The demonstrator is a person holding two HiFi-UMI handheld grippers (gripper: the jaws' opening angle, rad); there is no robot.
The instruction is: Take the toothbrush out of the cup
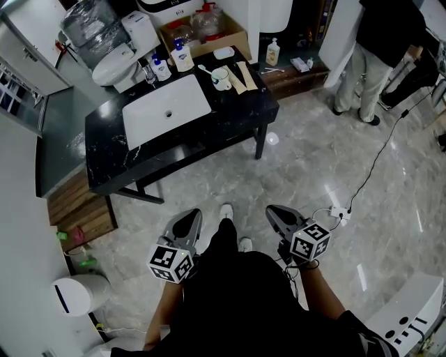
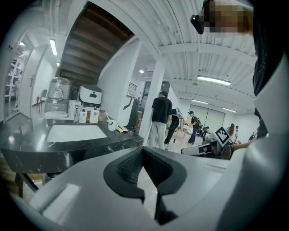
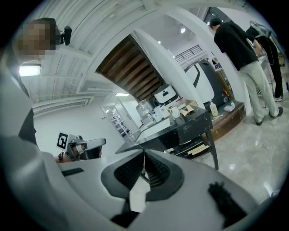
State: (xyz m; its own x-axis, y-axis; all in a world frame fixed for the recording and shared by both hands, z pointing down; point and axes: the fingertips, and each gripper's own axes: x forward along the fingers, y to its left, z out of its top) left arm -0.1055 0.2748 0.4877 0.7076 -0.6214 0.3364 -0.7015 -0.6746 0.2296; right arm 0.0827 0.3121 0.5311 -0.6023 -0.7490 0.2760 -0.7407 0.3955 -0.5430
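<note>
Toothbrush in a white cup, on the black counter just right of the sink. Pale and thin, slanting up out of the cup toward the sink. Well apart from both grippers, straight ahead across bare floor. Left gripper and right gripper closed on nothing, held near the body, about equally far off.

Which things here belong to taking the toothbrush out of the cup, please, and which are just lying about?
Belong to the job: cup; toothbrush standing in it; left gripper and right gripper, both shut, empty.
Lying about: sink basin; soap bottles; wooden strips; water jug.
</note>
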